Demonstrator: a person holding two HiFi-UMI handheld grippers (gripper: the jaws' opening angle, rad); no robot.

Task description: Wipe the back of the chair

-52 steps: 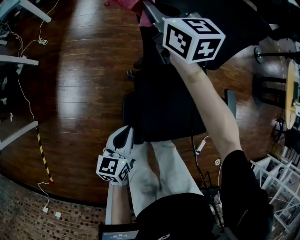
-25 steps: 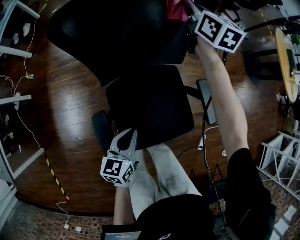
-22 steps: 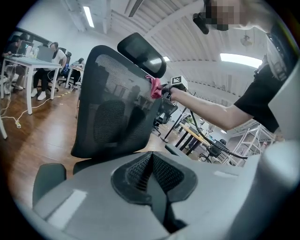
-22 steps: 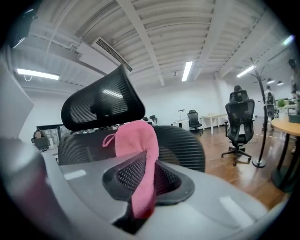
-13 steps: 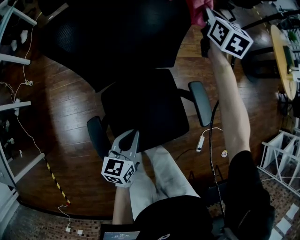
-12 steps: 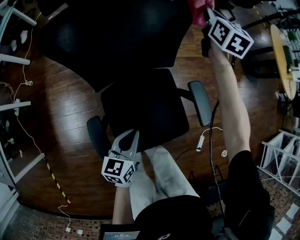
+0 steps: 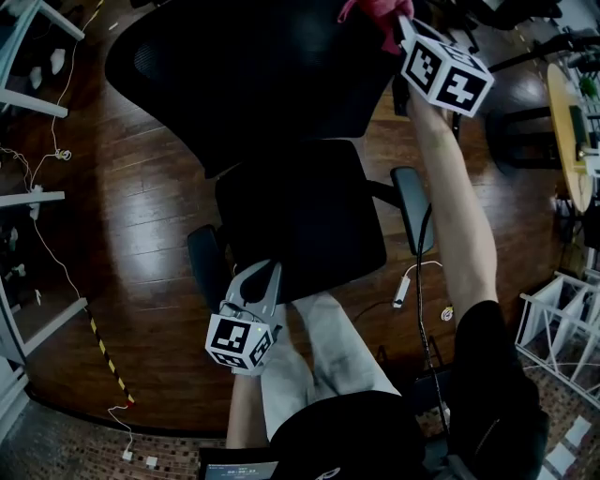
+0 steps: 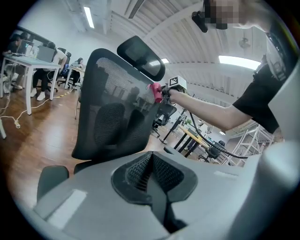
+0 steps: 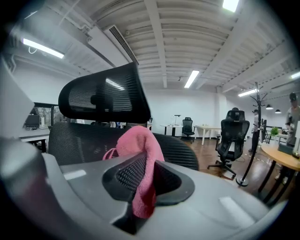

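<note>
A black mesh office chair stands before me, its back (image 7: 253, 75) and seat (image 7: 300, 216) in the head view. My right gripper (image 7: 394, 23) is shut on a pink cloth (image 7: 375, 11) at the right edge of the chair back. In the right gripper view the cloth (image 9: 140, 159) hangs between the shut jaws, in front of the mesh back (image 9: 79, 140) and under the headrest (image 9: 103, 96). My left gripper (image 7: 265, 274) is shut with nothing in it, low at the seat's front edge. The left gripper view shows the chair back (image 8: 112, 112) and the cloth (image 8: 155, 91) on it.
Armrests (image 7: 412, 211) (image 7: 204, 267) flank the seat. A power strip (image 7: 401, 291) and cables lie on the wooden floor at right. Desk legs (image 7: 37, 103) stand left, a white rack (image 7: 562, 319) and round table (image 7: 572, 122) right. Another chair (image 9: 232, 136) and a coat stand (image 9: 255, 136) are behind.
The right gripper with the pink cloth has shifted a little left along the chair back's edge, and the chair has turned slightly. The left gripper stays at the seat front.
</note>
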